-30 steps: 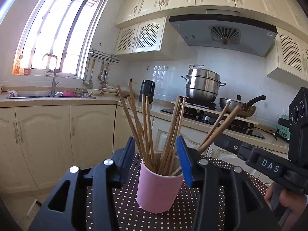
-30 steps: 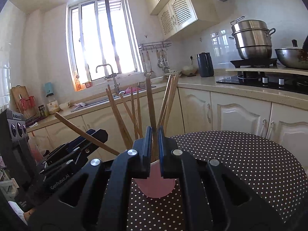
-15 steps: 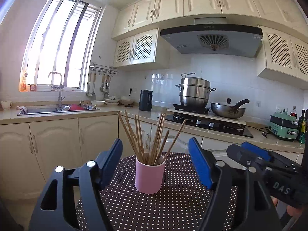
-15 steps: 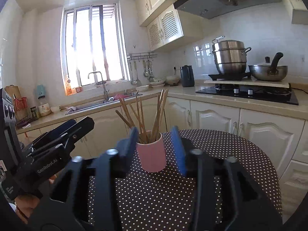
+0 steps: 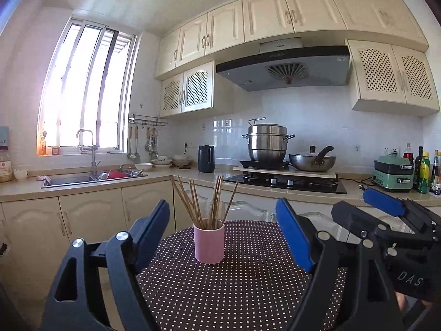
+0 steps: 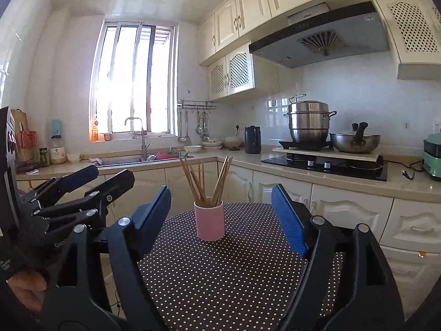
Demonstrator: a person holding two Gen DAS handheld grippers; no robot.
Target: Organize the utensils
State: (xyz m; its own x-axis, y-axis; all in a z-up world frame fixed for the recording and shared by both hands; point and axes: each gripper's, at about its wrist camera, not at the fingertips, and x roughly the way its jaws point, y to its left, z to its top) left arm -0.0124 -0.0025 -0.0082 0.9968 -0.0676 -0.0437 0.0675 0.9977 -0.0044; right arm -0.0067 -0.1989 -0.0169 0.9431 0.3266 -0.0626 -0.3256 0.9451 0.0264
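Left wrist view: the left gripper (image 5: pixel 223 230) is spreading its blue jaws wide, gripping nothing. Ahead of it, apart from the jaws, a pink cup (image 5: pixel 209 244) is standing upright on a round polka-dot table (image 5: pixel 234 289), holding wooden chopsticks (image 5: pixel 205 201).

Right wrist view: the right gripper (image 6: pixel 222 213) is likewise widening its jaws, empty, facing the same cup from a distance.
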